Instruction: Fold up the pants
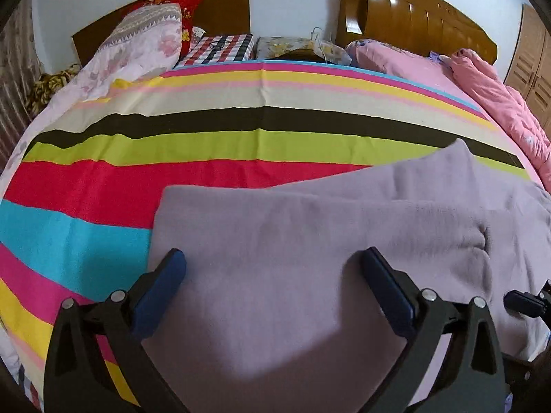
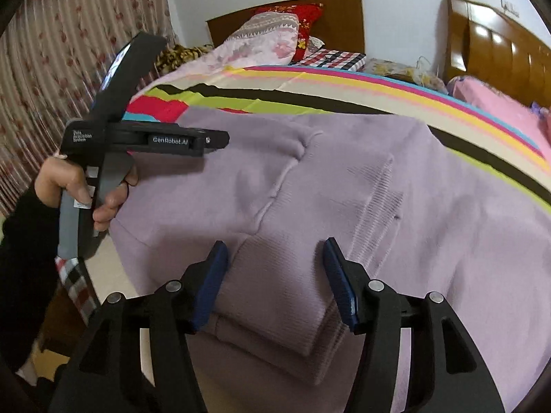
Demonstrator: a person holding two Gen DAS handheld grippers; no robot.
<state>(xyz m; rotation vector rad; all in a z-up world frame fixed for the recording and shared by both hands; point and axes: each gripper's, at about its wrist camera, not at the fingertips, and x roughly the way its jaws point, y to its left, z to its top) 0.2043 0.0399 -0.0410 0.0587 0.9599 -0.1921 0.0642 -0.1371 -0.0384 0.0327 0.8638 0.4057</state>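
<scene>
Lilac fleece pants (image 1: 310, 241) lie on the striped bedspread (image 1: 172, 144), one leg doubled over the other. My left gripper (image 1: 272, 275) is open above the folded leg near its left edge, holding nothing. In the right wrist view the pants (image 2: 344, 179) spread across the bed, and a ribbed cuff (image 2: 275, 292) lies between my right gripper's open fingers (image 2: 275, 275); the pads do not press it. The left gripper's body (image 2: 137, 141) shows side-on at the left, held in a hand, its fingers out of sight.
Pillows (image 1: 144, 41) and a checked cloth (image 1: 224, 48) lie at the far side by a wooden headboard (image 1: 413, 13). A pink quilt (image 1: 499, 103) lies on the right. A curtain (image 2: 51, 69) hangs on the left past the bed's edge.
</scene>
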